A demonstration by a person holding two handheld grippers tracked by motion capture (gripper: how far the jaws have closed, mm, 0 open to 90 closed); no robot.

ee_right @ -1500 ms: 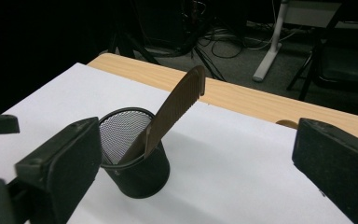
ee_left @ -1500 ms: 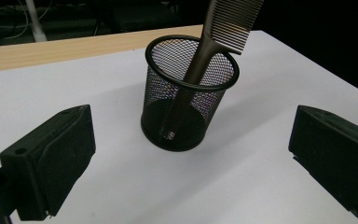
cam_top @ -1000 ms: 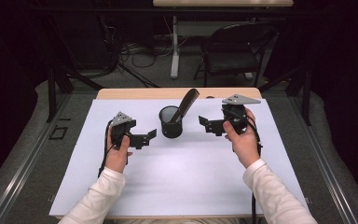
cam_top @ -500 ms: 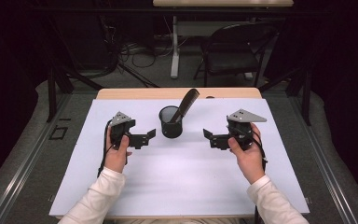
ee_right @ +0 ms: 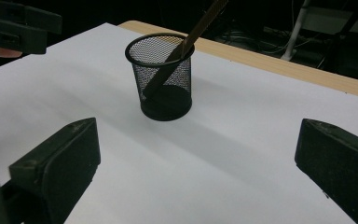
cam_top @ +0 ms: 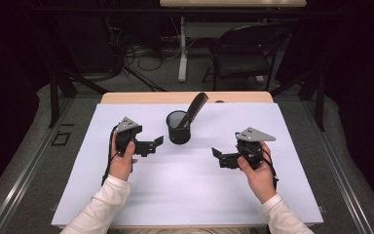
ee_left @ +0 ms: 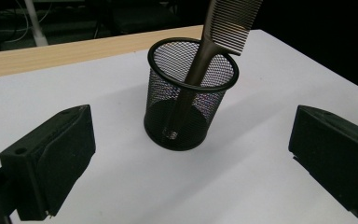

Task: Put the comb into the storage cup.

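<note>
A white-covered table (cam_top: 185, 195) carries a black mesh cup (cam_top: 178, 127) toward its far middle, with a dark comb (cam_top: 194, 109) leaned inside, teeth end up and over the rim. The left hand-held gripper (cam_top: 157, 142) is held just beside the cup, jaws wide and empty; the right hand-held gripper (cam_top: 216, 155) is held farther off, equally wide. The light cup could be tipped if the slanted comb were knocked sideways.

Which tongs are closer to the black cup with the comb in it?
The left tongs. They sit just beside the mesh cup, jaws open and pointing at it. The right tongs are farther off, on its other side and nearer the person.
</note>
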